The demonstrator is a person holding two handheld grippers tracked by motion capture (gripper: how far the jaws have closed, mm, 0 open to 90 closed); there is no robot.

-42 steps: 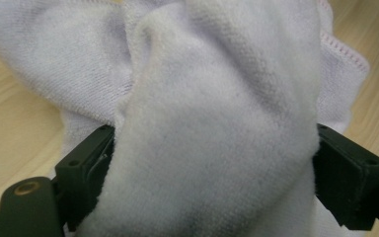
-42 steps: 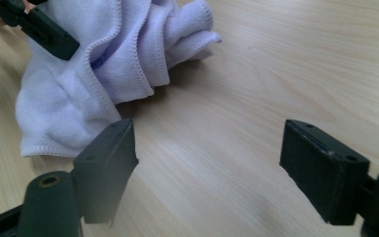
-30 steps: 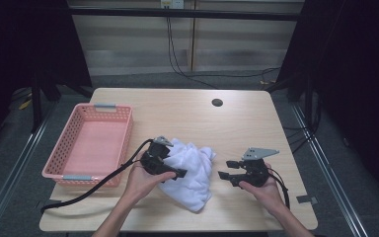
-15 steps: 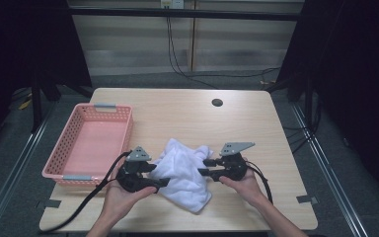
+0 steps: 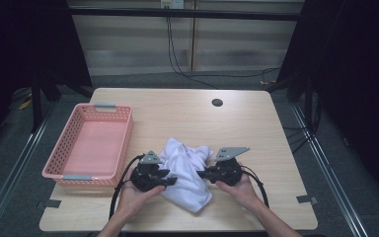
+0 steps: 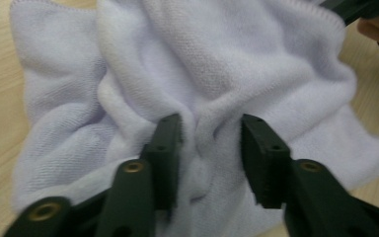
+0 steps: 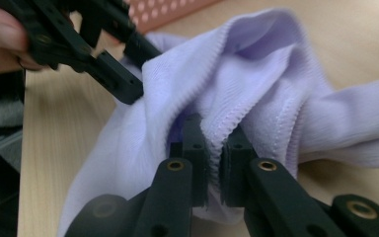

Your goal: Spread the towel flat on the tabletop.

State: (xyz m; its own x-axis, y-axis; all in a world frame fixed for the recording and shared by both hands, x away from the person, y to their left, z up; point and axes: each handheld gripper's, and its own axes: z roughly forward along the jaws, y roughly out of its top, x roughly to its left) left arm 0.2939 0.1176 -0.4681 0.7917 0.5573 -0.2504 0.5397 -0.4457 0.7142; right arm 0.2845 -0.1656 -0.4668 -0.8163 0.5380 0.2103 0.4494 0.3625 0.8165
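One white towel (image 5: 185, 173) lies crumpled just right of the pink basket (image 5: 91, 145) | your right gripper (image 7: 213, 148) is clenched on a hemmed fold, likely to lift an edge | your left gripper (image 6: 209, 148) straddles a ridge, jaws parted, apparently poised to pinch.

White towel (image 5: 185, 170), soft knit with stitched hem, lies crumpled on the wooden table (image 5: 187, 113) near its front edge, just right of the pink basket (image 5: 91, 148). Bunched into folds and ridges, upper part humped, one corner trailing toward the person. Not flat, not folded.
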